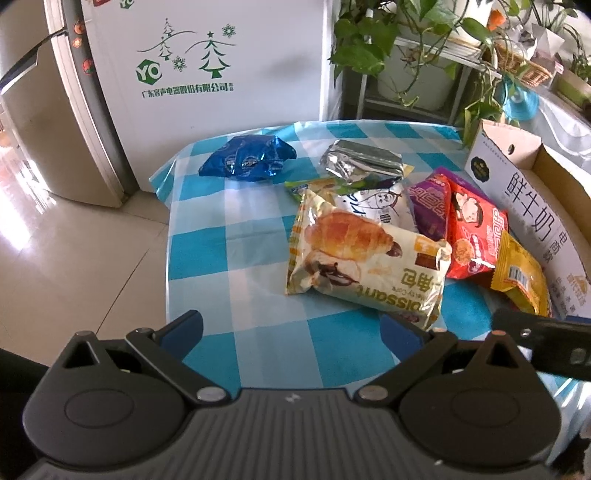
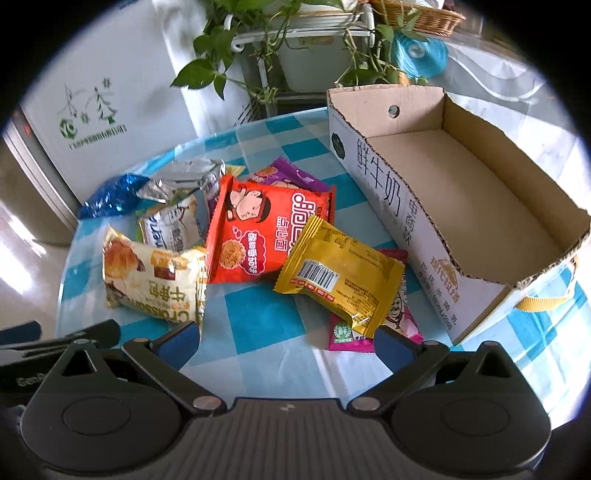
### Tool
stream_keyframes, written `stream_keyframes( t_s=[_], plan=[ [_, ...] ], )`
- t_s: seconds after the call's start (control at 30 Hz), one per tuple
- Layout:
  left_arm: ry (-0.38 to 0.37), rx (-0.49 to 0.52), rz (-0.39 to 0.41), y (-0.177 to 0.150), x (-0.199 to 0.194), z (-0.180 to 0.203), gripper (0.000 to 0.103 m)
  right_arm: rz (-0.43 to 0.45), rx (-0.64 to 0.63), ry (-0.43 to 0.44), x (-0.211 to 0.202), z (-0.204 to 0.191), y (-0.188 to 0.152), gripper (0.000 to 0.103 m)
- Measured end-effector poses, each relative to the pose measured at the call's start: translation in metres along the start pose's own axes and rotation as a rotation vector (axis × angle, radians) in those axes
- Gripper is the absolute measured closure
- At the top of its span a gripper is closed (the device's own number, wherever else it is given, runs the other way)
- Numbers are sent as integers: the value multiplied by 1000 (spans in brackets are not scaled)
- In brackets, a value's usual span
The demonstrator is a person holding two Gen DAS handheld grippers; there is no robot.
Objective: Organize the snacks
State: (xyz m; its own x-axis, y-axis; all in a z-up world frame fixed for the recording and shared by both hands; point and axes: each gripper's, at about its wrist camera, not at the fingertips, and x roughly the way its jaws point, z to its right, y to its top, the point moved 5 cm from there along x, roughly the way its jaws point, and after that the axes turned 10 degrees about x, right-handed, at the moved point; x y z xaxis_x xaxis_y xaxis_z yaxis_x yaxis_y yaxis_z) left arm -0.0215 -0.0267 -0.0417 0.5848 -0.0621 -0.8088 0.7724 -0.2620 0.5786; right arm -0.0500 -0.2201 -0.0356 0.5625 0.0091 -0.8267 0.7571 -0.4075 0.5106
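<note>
Several snack packets lie heaped on a blue-checked table (image 1: 229,254): a croissant bag (image 1: 365,262) (image 2: 155,277), a red noodle packet (image 1: 476,236) (image 2: 266,232), a yellow packet (image 1: 521,280) (image 2: 340,277), a purple packet (image 1: 428,206) (image 2: 295,177), a silver pouch (image 1: 362,162) (image 2: 184,177) and a blue bag (image 1: 247,158) (image 2: 110,195). An empty cardboard box (image 2: 461,206) (image 1: 528,206) stands to their right. My left gripper (image 1: 295,332) is open just short of the croissant bag. Open too, my right gripper (image 2: 288,343) hovers near the yellow packet and a pink packet (image 2: 369,332) under it.
A white fridge (image 1: 221,55) stands behind the table, with tiled floor (image 1: 74,258) to the left. Potted trailing plants (image 2: 273,44) on a rack, a wicker basket (image 2: 417,14) and a blue ribbon roll (image 2: 417,51) lie beyond the far table edge.
</note>
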Motion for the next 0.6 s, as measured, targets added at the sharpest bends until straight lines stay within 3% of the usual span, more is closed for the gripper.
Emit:
stream_keyframes(
  t_s=[0.3,0.6],
  plan=[
    [-13,-92,34,3,3,-11,2,20,90,62,-13,27,4,0],
    [-17,-205,86,27,16,-19,1,60,115,58,-15,45,1,2]
  ],
)
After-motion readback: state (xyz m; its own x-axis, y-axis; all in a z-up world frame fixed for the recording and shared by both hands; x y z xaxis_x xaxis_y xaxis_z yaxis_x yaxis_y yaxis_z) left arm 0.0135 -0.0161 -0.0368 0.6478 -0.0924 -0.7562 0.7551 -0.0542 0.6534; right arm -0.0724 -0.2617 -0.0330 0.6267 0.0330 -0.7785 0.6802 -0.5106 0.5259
